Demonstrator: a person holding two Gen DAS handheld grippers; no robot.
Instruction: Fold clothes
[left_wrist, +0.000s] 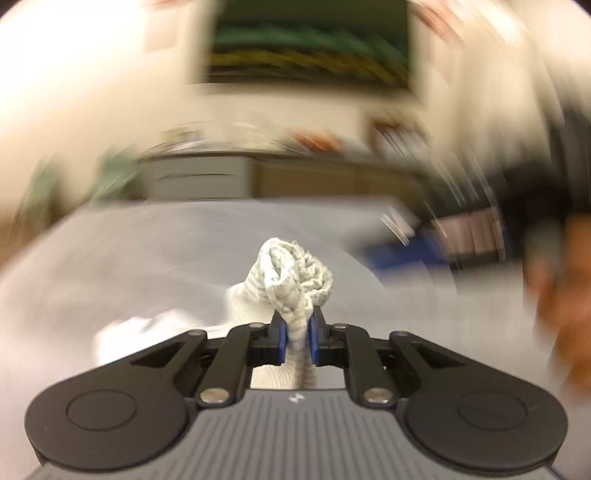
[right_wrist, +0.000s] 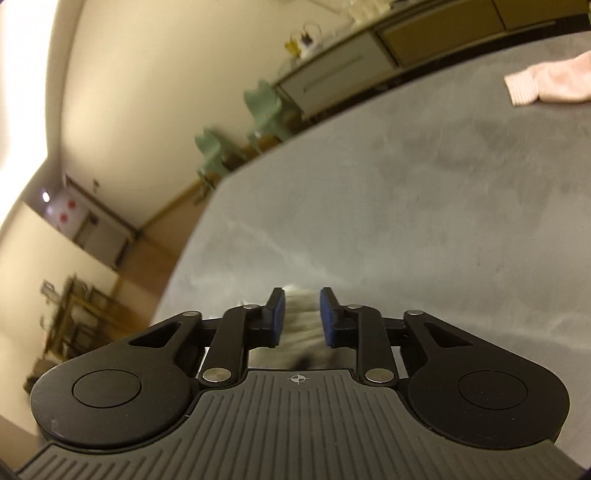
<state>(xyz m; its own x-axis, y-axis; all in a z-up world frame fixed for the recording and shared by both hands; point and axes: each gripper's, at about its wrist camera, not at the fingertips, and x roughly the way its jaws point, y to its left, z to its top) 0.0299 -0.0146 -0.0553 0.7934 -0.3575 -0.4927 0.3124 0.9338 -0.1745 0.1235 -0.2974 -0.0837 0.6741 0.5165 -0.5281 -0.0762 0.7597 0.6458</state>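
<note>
Gripping a bunched end of a white ribbed garment (left_wrist: 291, 280), the left gripper (left_wrist: 296, 338) has its blue-padded fingers (left_wrist: 281, 339) nearly closed, the cloth pinched between the pads and standing up in a knot beyond the tips. The rest of that cloth trails down toward the grey surface (left_wrist: 147, 258), below and to the left of the gripper. The right gripper (right_wrist: 302, 317) stands part open; pale, blurred fabric (right_wrist: 301, 314) lies between its fingers (right_wrist: 328, 321), but whether the pads press on it cannot be told. The step in hand is judged to be picking up and spreading one garment, before any fold is laid. The next move probably calls for a firm hold on a second corner, then drawing the two ends apart so the cloth hangs flat. Room is ample: the surface beyond the right gripper is bare up to its dark far edge. A pink garment (right_wrist: 546, 81) lies far off to the upper right of the gripper, near that edge. A hand (left_wrist: 561, 295) appears, blurred, at the right of the left wrist view.
</note>
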